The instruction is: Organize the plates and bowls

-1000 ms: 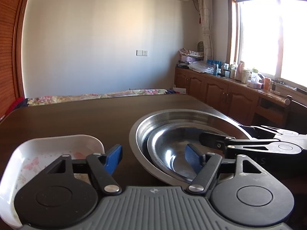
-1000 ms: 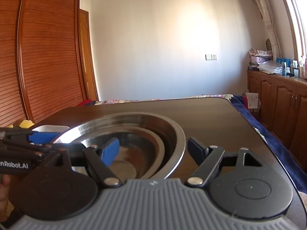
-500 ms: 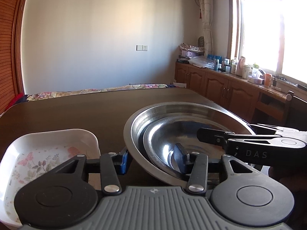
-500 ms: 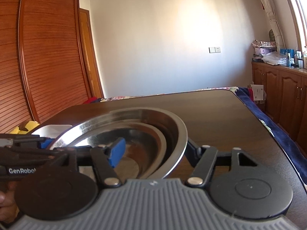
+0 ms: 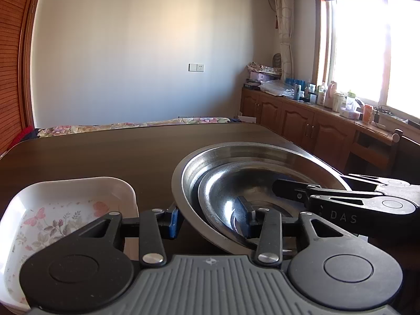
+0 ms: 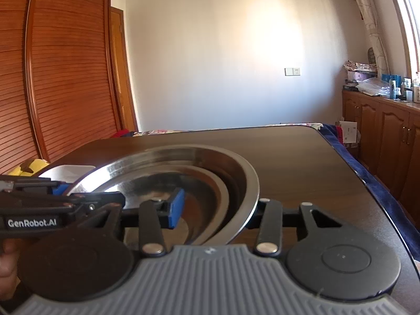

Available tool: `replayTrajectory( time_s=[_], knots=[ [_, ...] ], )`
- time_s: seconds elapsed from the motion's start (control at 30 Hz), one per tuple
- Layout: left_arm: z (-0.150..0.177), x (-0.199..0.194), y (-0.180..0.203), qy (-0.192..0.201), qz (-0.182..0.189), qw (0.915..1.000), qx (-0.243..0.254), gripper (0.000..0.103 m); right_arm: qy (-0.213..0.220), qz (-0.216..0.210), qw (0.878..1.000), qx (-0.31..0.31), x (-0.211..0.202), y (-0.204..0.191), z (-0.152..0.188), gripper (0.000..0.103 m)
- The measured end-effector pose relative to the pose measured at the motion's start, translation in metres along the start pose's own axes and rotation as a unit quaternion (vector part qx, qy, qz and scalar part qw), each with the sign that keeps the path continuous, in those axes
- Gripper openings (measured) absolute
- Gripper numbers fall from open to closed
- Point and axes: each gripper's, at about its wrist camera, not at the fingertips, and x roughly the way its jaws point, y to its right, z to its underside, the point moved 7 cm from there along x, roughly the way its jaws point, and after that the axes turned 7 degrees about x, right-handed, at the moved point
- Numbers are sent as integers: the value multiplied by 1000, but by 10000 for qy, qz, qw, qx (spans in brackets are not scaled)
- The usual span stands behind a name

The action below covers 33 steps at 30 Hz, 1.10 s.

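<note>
Both grippers have narrowed since a second ago, and each now pinches the large steel bowl (image 5: 252,157) by its rim: the left gripper (image 5: 208,219) on one side, the right gripper (image 6: 218,210) opposite, its outer finger hidden behind the wall. A smaller steel bowl (image 5: 236,191) nests inside. Just beside sits a white floral dish (image 5: 65,210) on the dark table (image 5: 105,152); wooden cabinets (image 5: 302,123) line the window wall.

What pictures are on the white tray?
Pink butterflies and little flowers with leaves are printed inside the white tray. The left wrist view shows them best.
</note>
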Motion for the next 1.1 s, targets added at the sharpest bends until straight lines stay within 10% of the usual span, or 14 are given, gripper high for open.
replayTrajectory(
  time_s=[1.1],
  knots=[
    [-63, -54, -27, 286, 7, 9995, 153, 36, 395, -144, 9990, -121, -22, -23, -55, 35]
  ],
)
